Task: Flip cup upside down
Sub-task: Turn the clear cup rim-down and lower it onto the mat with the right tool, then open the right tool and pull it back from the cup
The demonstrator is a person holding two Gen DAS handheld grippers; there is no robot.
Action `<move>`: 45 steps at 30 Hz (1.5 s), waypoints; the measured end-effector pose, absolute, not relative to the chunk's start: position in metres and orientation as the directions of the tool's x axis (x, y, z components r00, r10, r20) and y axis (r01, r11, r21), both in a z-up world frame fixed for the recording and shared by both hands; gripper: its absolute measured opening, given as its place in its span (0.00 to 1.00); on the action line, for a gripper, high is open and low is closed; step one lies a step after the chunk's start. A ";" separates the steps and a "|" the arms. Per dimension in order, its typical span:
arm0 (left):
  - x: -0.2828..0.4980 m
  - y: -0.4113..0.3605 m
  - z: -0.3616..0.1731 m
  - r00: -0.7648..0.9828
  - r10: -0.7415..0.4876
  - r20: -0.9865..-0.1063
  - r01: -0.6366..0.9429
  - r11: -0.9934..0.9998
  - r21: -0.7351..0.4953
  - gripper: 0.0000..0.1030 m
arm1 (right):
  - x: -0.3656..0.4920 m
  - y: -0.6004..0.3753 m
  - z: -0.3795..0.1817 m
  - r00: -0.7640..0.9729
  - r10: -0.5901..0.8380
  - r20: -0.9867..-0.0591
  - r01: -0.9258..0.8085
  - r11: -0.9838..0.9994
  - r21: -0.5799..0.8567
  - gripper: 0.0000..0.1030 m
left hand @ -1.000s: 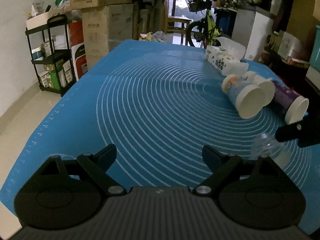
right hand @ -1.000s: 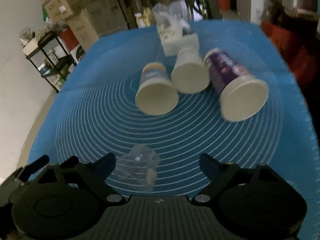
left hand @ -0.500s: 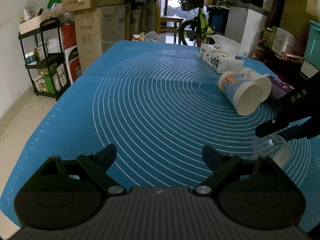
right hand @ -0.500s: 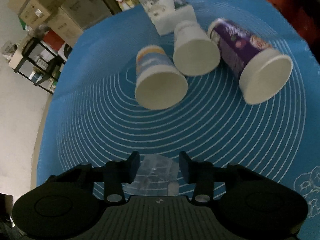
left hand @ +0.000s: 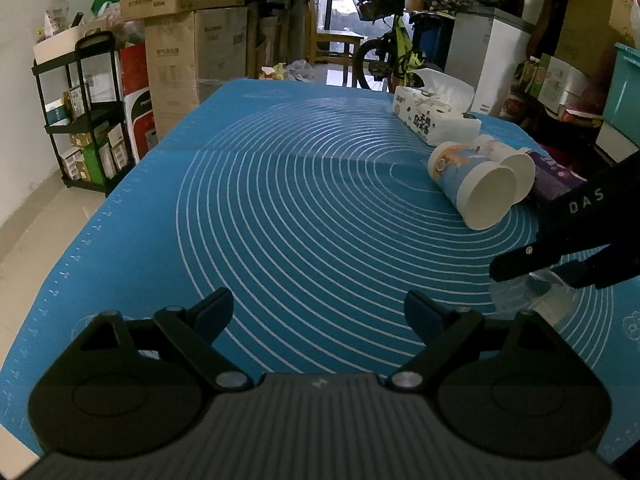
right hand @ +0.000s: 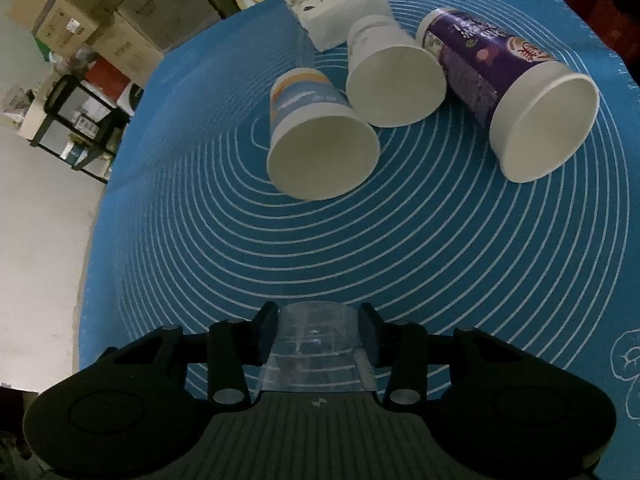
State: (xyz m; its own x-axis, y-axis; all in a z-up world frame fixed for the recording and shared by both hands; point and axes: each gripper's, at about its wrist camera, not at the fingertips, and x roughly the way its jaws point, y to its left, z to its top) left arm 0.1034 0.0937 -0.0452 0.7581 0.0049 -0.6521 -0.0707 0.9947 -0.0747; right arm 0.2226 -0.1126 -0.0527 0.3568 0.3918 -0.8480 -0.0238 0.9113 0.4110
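A clear cup (right hand: pixel 316 344) is clamped between the fingers of the right gripper (right hand: pixel 318 336), low over the mat (right hand: pixel 400 248), likely gripped by its sides so it can be turned. The left gripper (left hand: pixel 318 312) is held wide open, empty. Ahead, three paper cups (right hand: pixel 320 148) are seen lying on their sides.

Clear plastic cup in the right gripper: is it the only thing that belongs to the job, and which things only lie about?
Belongs to the job:
clear plastic cup
right gripper, shut on it

Only lying about:
three paper cups on their sides
tissue pack
left gripper, open
blue mat
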 end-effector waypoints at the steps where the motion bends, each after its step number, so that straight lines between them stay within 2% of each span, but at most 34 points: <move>1: 0.103 0.093 -0.045 0.759 0.006 -0.650 -0.071 0.995 -0.074 0.89 | 0.221 -0.114 -0.051 0.374 0.395 -0.839 -0.034 0.910 0.413 0.47; 6: 0.103 0.088 -0.044 0.770 0.015 -0.638 -0.073 0.995 -0.065 0.89 | 0.213 -0.116 -0.041 0.564 0.322 -0.761 -0.087 0.939 0.333 0.47; 11: 0.099 0.084 -0.043 0.785 0.032 -0.619 -0.079 0.996 -0.048 0.89 | 0.175 -0.109 -0.049 0.818 0.178 -0.547 -0.131 0.984 0.124 0.47; 17: 0.098 0.081 -0.045 0.784 0.010 -0.621 -0.066 0.996 -0.067 0.89 | 0.138 -0.112 -0.067 0.886 0.148 -0.440 -0.164 0.986 0.001 0.47; 23: 0.089 0.077 -0.044 0.791 -0.012 -0.612 -0.053 0.995 -0.088 0.89 | 0.118 -0.118 -0.065 0.881 0.163 -0.444 -0.178 0.984 0.008 0.47; 34: 0.074 0.061 -0.043 0.794 -0.025 -0.608 -0.011 0.998 -0.056 0.89 | 0.100 -0.124 -0.071 0.850 0.175 -0.498 -0.184 0.982 0.030 0.47; 35: 0.072 0.059 -0.042 0.794 -0.024 -0.607 -0.009 0.999 -0.050 0.89 | 0.099 -0.125 -0.070 0.847 0.180 -0.500 -0.185 0.982 0.039 0.50; 36: 0.070 0.057 -0.041 0.795 -0.024 -0.607 -0.006 0.999 -0.047 0.89 | 0.098 -0.125 -0.070 0.847 0.181 -0.501 -0.184 0.982 0.044 0.61; 39: 0.062 0.050 -0.036 0.797 -0.029 -0.604 0.006 0.999 -0.041 0.89 | 0.088 -0.128 -0.062 0.855 0.187 -0.483 -0.188 0.981 0.046 0.78; 45: 0.039 0.033 -0.027 0.807 -0.041 -0.589 0.029 0.999 -0.029 0.89 | 0.061 -0.144 -0.044 0.849 0.173 -0.500 -0.184 0.983 0.028 0.87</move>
